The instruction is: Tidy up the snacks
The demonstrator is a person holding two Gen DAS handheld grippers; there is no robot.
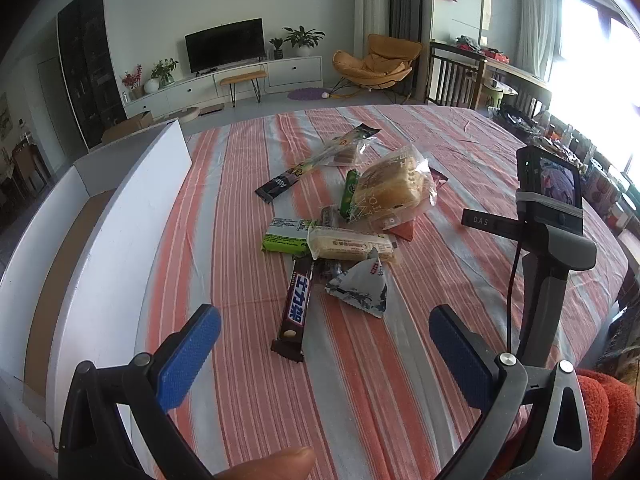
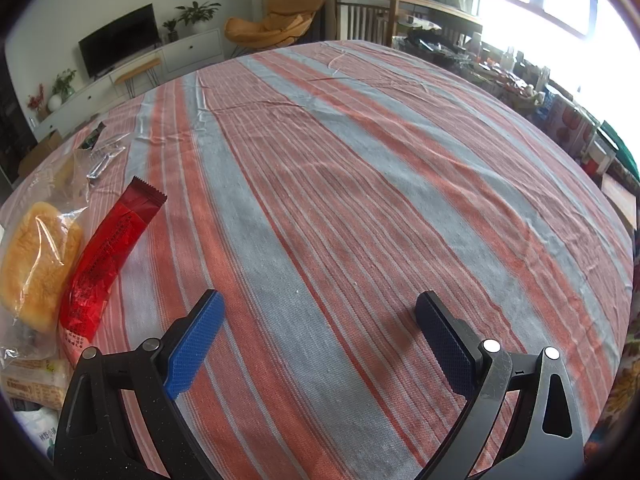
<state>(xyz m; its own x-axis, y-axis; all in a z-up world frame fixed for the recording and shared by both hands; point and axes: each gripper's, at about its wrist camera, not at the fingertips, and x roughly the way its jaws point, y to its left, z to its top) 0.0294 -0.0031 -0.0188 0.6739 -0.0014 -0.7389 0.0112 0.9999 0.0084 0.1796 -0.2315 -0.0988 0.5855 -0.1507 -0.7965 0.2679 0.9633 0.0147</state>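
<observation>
A pile of snacks lies mid-table in the left wrist view: a dark chocolate bar [image 1: 295, 307] nearest, a white triangular pack [image 1: 362, 288], a cream wafer pack [image 1: 352, 243], a green pack [image 1: 285, 237], bagged bread [image 1: 390, 189] and a long dark stick pack [image 1: 316, 162]. My left gripper [image 1: 325, 350] is open and empty, just short of the chocolate bar. My right gripper [image 2: 320, 340] is open and empty over bare cloth; the bread [image 2: 38, 260] and a red pack [image 2: 106, 258] lie to its left.
A white cardboard box [image 1: 132, 216] stands open at the table's left edge. The right gripper's body and camera [image 1: 550, 216] stand to the right of the pile. The striped cloth [image 2: 380, 180] covers the table. Cluttered shelves line the far right.
</observation>
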